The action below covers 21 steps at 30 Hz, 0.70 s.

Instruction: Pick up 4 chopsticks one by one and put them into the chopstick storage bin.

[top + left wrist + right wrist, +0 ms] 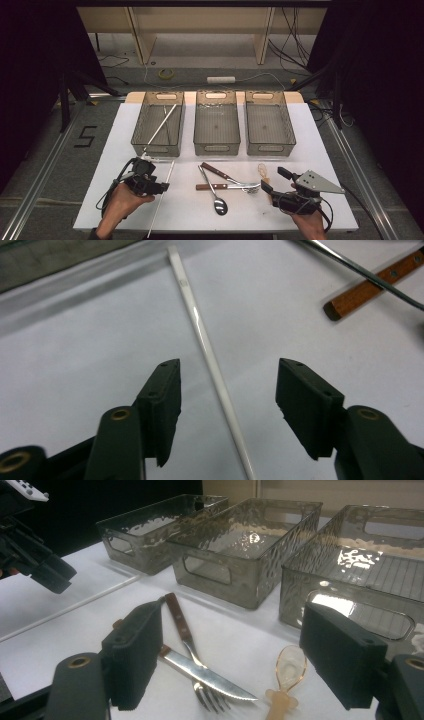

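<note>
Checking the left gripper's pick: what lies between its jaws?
In the left gripper view, a white chopstick on the table runs between the open left gripper jaws, untouched.

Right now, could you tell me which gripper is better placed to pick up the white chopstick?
Left: the left gripper straddles the white chopstick, not yet pinching; the right gripper hovers by the cutlery.

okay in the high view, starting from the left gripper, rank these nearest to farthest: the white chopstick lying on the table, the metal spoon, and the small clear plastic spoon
From the left gripper:
1. White chopstick lying on the table, right beside its jaws, at the left.
2. Metal spoon, in the table's middle, bowl toward the near edge.
3. Small clear plastic spoon, farthest right, close to the right gripper.
</note>
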Motion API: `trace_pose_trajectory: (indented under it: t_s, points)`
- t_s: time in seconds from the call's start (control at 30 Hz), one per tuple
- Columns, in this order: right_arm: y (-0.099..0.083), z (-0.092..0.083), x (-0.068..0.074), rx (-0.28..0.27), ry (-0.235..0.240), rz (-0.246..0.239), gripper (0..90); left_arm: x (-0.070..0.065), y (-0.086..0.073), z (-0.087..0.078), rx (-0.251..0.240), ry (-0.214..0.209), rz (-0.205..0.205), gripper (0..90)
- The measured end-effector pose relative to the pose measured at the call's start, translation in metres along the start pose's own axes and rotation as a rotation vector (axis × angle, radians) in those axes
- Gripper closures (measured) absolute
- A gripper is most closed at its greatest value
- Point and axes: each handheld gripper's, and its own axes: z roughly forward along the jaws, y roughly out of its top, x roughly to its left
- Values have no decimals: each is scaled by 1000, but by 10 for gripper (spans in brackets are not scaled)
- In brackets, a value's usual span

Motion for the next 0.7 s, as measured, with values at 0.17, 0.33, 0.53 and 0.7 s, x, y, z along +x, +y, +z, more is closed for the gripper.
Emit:
trace_pose_trajectory:
  t_s: [0.17, 0.33, 0.53, 0.7]
  points:
    - [0, 0, 0, 4, 2, -1, 262, -2, -6, 3, 31, -11, 6, 499]
    - [0, 1, 0, 3, 3, -4, 262, -5, -11, 10, 63, -11, 22, 561]
    - [0, 1, 1, 3, 4, -5, 262, -8, -14, 15, 79, -10, 32, 625]
    - [0, 0, 0, 3, 2, -5, 262, -7, -13, 20, 91, -5, 23, 662]
